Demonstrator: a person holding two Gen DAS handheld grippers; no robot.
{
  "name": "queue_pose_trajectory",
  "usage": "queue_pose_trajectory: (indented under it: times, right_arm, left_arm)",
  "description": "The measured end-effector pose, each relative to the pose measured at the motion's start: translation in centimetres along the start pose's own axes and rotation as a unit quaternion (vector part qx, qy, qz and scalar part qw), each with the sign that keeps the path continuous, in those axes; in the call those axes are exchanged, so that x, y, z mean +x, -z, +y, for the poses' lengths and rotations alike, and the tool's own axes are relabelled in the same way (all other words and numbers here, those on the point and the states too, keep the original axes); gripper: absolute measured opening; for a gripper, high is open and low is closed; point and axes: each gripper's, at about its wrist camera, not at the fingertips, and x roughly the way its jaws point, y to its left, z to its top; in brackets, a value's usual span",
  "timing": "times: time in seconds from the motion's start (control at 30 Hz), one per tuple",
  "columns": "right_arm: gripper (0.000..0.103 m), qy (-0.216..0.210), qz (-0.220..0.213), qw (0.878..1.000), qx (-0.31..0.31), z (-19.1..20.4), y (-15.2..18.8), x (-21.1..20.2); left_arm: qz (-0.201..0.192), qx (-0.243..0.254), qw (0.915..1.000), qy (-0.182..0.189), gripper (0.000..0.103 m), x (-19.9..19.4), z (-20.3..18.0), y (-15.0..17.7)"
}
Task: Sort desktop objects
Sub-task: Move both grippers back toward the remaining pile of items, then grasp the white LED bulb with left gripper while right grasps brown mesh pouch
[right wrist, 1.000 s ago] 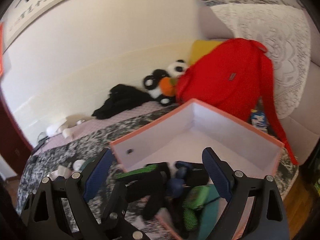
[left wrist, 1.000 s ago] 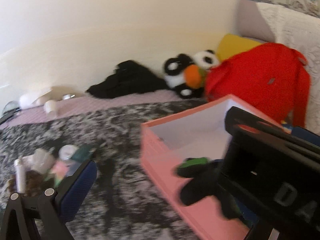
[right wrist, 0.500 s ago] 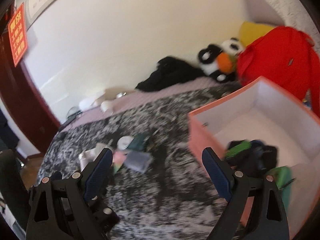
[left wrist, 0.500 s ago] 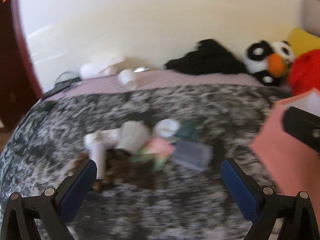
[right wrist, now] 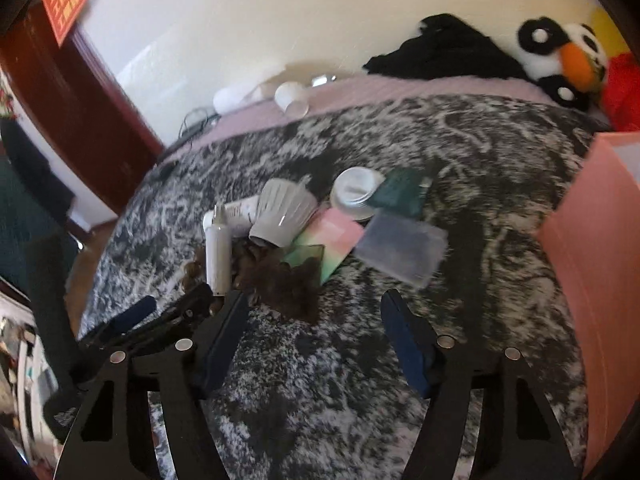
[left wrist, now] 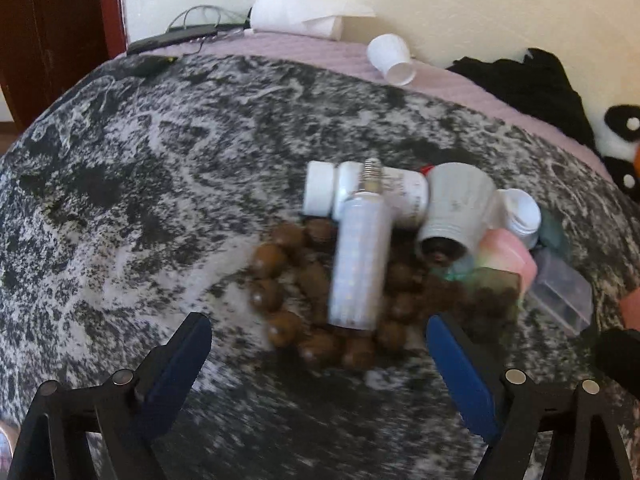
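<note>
A pile of small items lies on the black-and-white blanket (left wrist: 132, 184). In it are a white LED corn bulb (left wrist: 360, 256) on a string of brown beads (left wrist: 280, 300), a white bottle (left wrist: 396, 196), a white bulb housing (left wrist: 460, 204), a white jar (left wrist: 520, 212), a pink-green box (left wrist: 506, 256) and a clear case (left wrist: 560, 296). My left gripper (left wrist: 317, 320) hangs just short of the beads, jaws closing with nothing pressed between them. My right gripper (right wrist: 316, 300) is closing over the near edge of the pile (right wrist: 280, 276), gripping nothing. The left gripper (right wrist: 168, 306) shows beside it.
A pink storage box (right wrist: 600, 240) stands at the right. Behind the pile along the wall lie a tipped paper cup (left wrist: 390, 58), a tissue roll (left wrist: 296, 16), cables (left wrist: 192, 28), black clothing (right wrist: 440, 52) and a panda plush (right wrist: 560, 52). A dark red door frame (right wrist: 80, 92) is at the left.
Both views have swung left from the pink box to the pile and dropped closer to the blanket. Both pairs of jaws stand narrower than before.
</note>
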Motion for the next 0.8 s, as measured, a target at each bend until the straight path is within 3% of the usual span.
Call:
queue_pose_trajectory:
  times: [0.1,0.37,0.43,0.5,0.53,0.57,0.63,0.8]
  right_arm:
    - [0.072,-0.011,0.023,1.000,0.013,0.2,-0.3,2.5]
    - [0.073,0.012,0.059,0.998,0.035,-0.5,-1.1,7.8]
    - [0.075,-0.004,0.061,0.998,0.034,-0.6,-1.1,8.8]
    - [0.055,-0.008,0.049,0.999,0.018,-0.2,-1.2,9.0]
    - [0.029,-0.016,0.048,0.999,0.009,0.0,-1.3,9.1]
    - [0.022,-0.022,0.048,0.999,0.002,0.2,-1.3,9.1]
    - [0.016,-0.032,0.043,0.999,-0.009,0.5,-1.3,8.8]
    - [0.015,-0.027,0.011,1.000,-0.009,0.1,-1.5,5.8]
  left_arm:
    - [0.001,-0.002,1.0000,0.003,0.092,0.3,0.5,-0.3]
    - [0.001,0.001,0.9999,-0.014,0.093,0.9,1.4,-1.3]
    - [0.004,-0.001,0.9998,-0.018,0.093,1.1,1.7,-1.4]
    - [0.008,-0.008,0.9997,-0.022,0.093,1.3,2.1,-1.5]
    - [0.009,-0.011,0.9996,-0.023,0.093,1.3,2.4,-1.5]
    - [0.009,-0.014,0.9996,-0.023,0.093,1.3,2.6,-1.5]
    - [0.005,-0.017,0.9996,-0.024,0.093,1.1,2.8,-1.6]
    - [-0.013,-0.007,0.9998,-0.012,0.092,0.5,1.4,-1.8]
